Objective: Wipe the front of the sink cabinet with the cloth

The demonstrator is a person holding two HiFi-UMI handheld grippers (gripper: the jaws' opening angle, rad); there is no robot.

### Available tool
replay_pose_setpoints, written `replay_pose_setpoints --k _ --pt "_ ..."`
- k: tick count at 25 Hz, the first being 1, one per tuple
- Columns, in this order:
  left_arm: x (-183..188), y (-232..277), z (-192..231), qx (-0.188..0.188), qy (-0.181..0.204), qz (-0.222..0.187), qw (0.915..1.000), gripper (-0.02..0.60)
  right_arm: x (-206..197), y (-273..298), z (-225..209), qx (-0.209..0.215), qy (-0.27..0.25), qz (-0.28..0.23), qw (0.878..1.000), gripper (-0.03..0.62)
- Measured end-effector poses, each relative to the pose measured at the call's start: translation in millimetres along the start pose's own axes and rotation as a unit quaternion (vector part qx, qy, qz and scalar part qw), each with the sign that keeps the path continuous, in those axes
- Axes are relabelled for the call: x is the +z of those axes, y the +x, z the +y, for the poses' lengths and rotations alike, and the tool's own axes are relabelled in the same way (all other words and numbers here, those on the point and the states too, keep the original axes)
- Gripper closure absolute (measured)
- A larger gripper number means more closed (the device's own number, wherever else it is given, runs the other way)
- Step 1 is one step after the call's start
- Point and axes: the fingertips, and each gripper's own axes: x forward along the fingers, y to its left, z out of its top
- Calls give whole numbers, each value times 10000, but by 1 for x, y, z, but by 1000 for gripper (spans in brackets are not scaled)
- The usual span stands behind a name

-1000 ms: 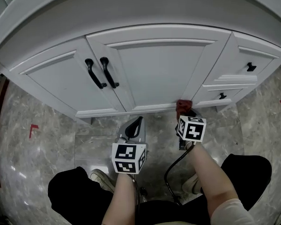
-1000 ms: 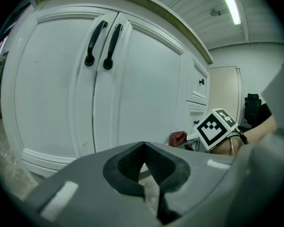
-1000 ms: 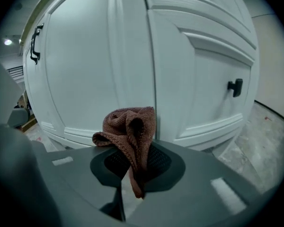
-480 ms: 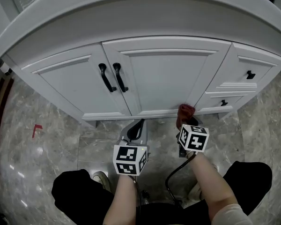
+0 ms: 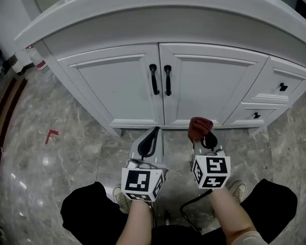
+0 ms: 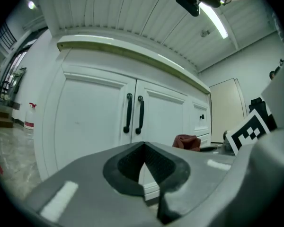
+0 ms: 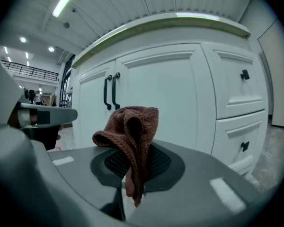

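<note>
The white sink cabinet [image 5: 117, 80] fills the upper half of the head view, with two doors and black handles [image 5: 160, 79]. My right gripper [image 5: 202, 136] is shut on a reddish-brown cloth [image 5: 198, 127], bunched above its jaws and held a little short of the right door's bottom rail. In the right gripper view the cloth [image 7: 132, 126] hangs folded between the jaws, with the cabinet [image 7: 180, 98] behind it. My left gripper [image 5: 149, 143] is shut and empty, low in front of the doors [image 6: 99, 122]. The cloth [image 6: 187, 142] shows at the right of the left gripper view.
Two drawers with black knobs [image 5: 282, 87] sit right of the doors. The floor is grey marble tile [image 5: 66, 157] with a red corner mark [image 5: 50, 135]. The person's knees and shoes [image 5: 238, 189] are below the grippers. A spray bottle [image 6: 31, 117] stands far left.
The view has swung so the cabinet sits further right and higher. Both grippers have drawn back from the cabinet's base; the cloth no longer touches the bottom rail.
</note>
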Motion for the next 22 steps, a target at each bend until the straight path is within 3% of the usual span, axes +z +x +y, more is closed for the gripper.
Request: replay_pose_setpoints --k 4,12,22 --pt "26 -37 5 7 64 -315 9995 581 7 -31 23 -43 -19 -124 9999 511" --pt "13 -124 0 -149 65 -172 9997 581 5 -92 71 -191 25 -215 9996 513" --pt "35 -210 -7 -239 62 -381 9990 581 9 -165 131 -245 -139 -287 9992 514"
